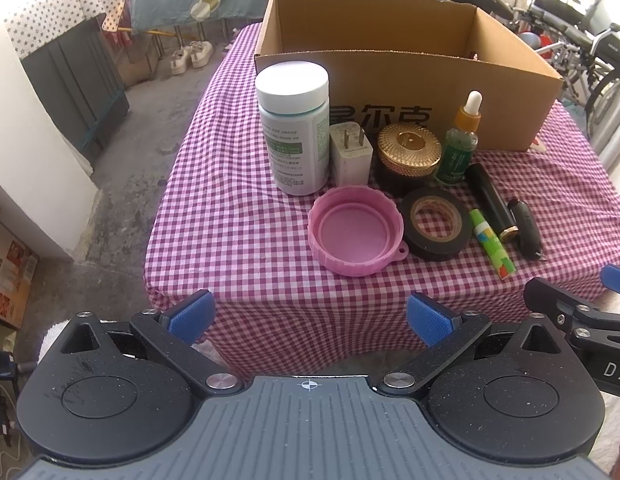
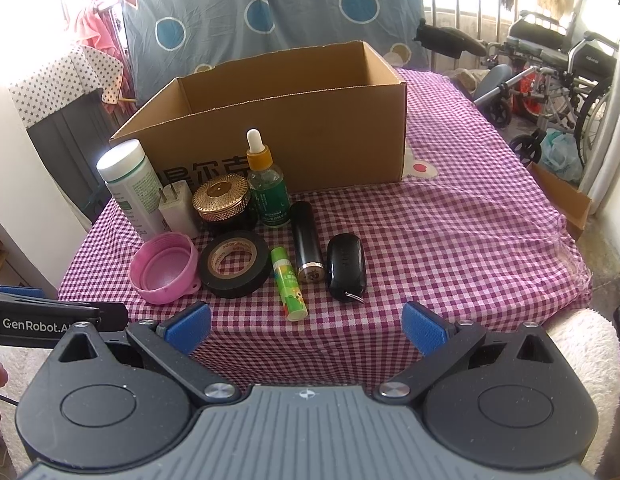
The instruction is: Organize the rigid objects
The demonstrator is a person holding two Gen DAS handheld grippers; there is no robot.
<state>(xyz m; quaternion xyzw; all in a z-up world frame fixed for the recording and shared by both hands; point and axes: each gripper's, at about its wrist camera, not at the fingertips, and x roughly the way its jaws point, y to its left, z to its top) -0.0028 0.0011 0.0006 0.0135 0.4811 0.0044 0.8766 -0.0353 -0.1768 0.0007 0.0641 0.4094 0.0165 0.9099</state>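
We hold both grippers spread and empty at the near edge of a checked table.

On the purple-and-white gingham tablecloth (image 2: 449,240) stands an open brown cardboard box (image 2: 310,136); before it we see a white-lidded plastic bottle (image 1: 292,128), a pink round plastic lid (image 1: 354,230), a black tape roll (image 2: 234,263), a gold-lidded black jar (image 2: 224,202), a white plug adapter (image 1: 349,154), a green dropper bottle (image 2: 266,184), a black tube (image 2: 307,246), a black key fob (image 2: 345,266) and a green lip balm (image 2: 289,284). Left gripper (image 1: 310,316) and right gripper (image 2: 308,326) hover short of them, fingers wide apart.

- Tablecloth (image 1: 238,208): purple-and-white gingham.
- Cardboard box (image 1: 489,96): brown.
- Screw lid (image 1: 355,236): pink.
- Tape roll (image 1: 436,224): black.
- Jar lid (image 1: 409,144): gold.
- Tool pads (image 1: 192,316): blue.
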